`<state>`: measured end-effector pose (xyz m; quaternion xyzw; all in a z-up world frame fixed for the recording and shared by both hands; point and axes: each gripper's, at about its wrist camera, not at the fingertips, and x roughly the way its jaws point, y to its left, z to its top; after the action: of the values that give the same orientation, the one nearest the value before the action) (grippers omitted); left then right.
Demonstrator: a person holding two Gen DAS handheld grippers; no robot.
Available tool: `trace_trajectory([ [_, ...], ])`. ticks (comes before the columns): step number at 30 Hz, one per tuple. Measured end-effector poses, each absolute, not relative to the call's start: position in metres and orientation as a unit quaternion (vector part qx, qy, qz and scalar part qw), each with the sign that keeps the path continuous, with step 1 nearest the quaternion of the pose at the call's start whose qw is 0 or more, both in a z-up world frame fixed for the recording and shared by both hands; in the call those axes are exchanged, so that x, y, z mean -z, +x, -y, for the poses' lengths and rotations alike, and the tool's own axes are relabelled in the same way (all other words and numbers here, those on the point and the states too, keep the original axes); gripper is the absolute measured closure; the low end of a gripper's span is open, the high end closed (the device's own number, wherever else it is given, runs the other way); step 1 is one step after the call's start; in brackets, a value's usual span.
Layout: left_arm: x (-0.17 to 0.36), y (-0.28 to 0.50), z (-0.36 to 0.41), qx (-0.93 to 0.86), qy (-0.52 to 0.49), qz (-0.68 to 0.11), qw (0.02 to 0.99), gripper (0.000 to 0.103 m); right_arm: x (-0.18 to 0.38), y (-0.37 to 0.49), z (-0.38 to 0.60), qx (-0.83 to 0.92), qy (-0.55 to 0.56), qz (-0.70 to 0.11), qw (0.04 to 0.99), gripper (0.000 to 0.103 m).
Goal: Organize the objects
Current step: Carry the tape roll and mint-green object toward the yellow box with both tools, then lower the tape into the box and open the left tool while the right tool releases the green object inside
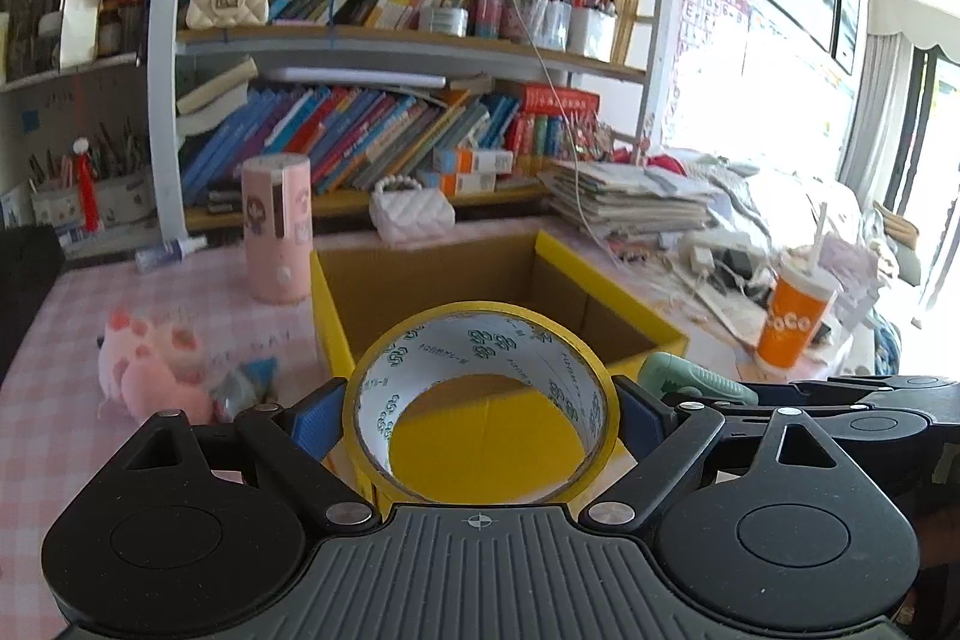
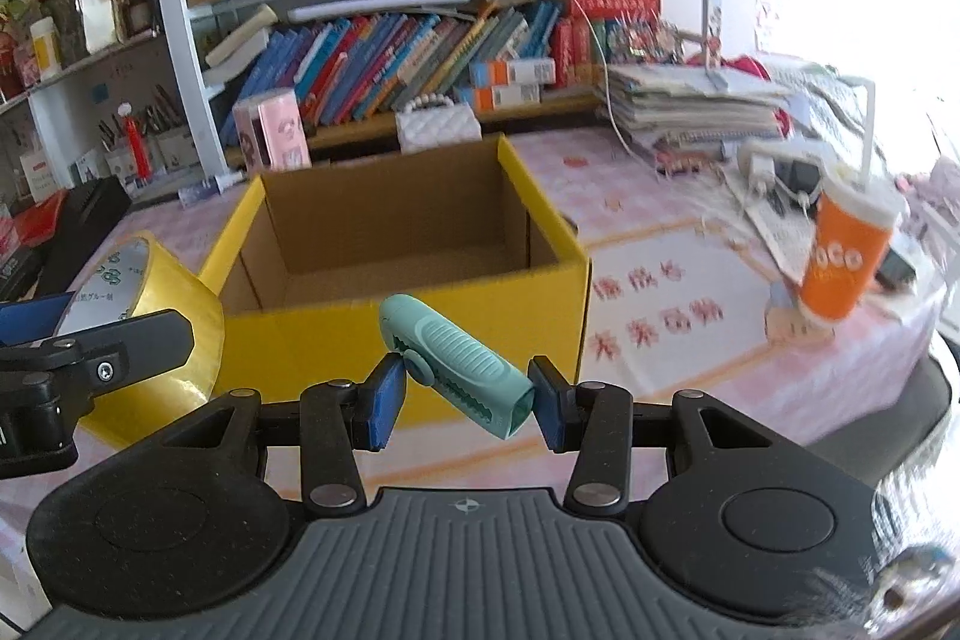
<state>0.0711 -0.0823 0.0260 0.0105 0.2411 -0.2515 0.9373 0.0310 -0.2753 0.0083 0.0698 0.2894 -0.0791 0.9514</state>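
Note:
My left gripper (image 1: 480, 409) is shut on a yellow tape roll (image 1: 561, 340), held upright just in front of the open yellow cardboard box (image 1: 561, 253). The roll also shows at the left of the right wrist view (image 2: 174, 304). My right gripper (image 2: 465, 400) is shut on a teal utility knife (image 2: 459, 361), held tilted in front of the box's near wall (image 2: 336, 340). The knife's tip shows in the left wrist view (image 1: 690, 376). The box looks empty inside.
A pink plush toy (image 1: 153, 364) and a pink cylinder (image 1: 276, 229) sit left of the box. An orange cup with a straw (image 2: 846, 262) stands right. A white quilted purse (image 1: 411, 214), stacked papers (image 1: 630, 196) and bookshelves are behind.

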Motion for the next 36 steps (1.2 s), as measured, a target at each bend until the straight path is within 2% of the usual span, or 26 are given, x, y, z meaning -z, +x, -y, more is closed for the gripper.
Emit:
trace_trajectory([
  [14,-0.027,0.129,0.122,0.209,0.013,-0.228,0.951,0.012,-0.017,0.120,0.310,0.009,-0.014,-0.261,0.965,0.061],
  [24,-0.012,0.174,0.134,0.176,0.014,-0.249,0.952,0.012,0.014,0.190,0.309,-0.083,-0.116,-0.309,0.941,0.061],
  [36,0.016,0.206,0.146,0.169,0.032,-0.302,0.938,0.012,0.044,0.225,0.301,-0.151,-0.168,-0.376,0.899,0.061],
])
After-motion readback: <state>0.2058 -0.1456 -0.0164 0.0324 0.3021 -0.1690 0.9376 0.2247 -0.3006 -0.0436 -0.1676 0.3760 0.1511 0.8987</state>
